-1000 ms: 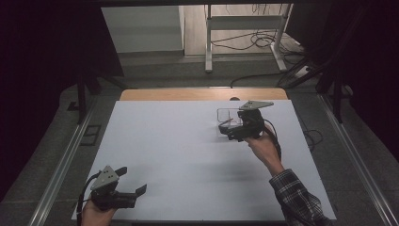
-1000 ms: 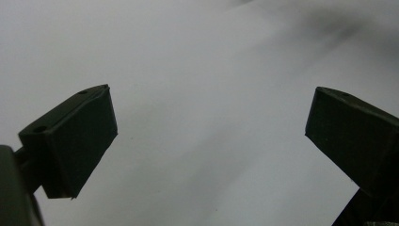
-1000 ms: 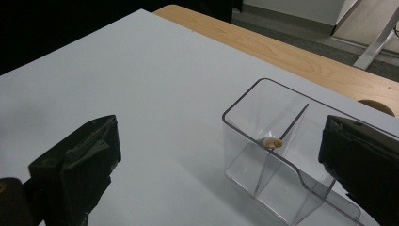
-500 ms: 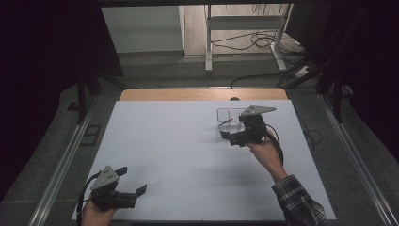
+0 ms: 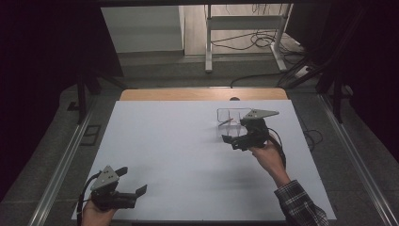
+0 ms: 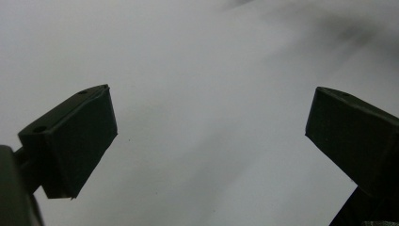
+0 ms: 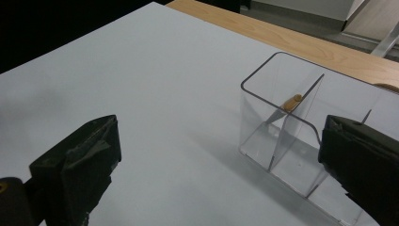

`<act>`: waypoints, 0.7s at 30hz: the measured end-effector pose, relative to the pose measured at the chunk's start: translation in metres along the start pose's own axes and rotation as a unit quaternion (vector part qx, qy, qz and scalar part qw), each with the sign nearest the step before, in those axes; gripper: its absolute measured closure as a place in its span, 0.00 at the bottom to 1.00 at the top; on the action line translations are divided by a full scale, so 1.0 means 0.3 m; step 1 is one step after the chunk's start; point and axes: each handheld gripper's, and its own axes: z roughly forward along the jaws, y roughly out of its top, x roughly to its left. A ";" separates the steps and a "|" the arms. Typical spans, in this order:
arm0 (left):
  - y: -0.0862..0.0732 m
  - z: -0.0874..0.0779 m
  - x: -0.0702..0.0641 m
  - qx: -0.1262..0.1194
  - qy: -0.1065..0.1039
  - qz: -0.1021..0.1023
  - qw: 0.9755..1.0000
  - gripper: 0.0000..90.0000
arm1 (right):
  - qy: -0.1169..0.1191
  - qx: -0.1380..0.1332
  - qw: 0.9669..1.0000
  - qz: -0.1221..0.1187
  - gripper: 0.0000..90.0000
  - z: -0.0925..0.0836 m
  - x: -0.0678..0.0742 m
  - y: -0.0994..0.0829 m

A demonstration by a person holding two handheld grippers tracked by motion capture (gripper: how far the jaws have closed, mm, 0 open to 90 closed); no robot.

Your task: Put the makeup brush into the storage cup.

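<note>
toward the far right of the white tabletop (image 5: 179,155), a clear divided box (image 7: 287,141) stands upright near the wooden edge, a small tan-tipped item leaning against its inner partition. the right tool (image 5: 234,140) is held just beside the box, jaws spread and gripping nothing, apparently lined up for a grasp of a wall. its forearm is extended forward. the left tool (image 5: 134,193) is rested at the near left corner, jaws spread, well apart, judged idle.
</note>
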 end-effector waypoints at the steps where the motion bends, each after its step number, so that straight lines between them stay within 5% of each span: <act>1: 0.000 0.000 0.000 0.000 0.000 0.000 1.000 0.03 | -0.001 0.001 1.000 0.000 0.00 -0.002 0.001 -0.001; 21: 0.000 -0.001 -0.003 -0.001 -0.004 0.000 1.000 0.03 | -0.002 0.010 1.000 0.005 0.00 -0.036 0.025 -0.050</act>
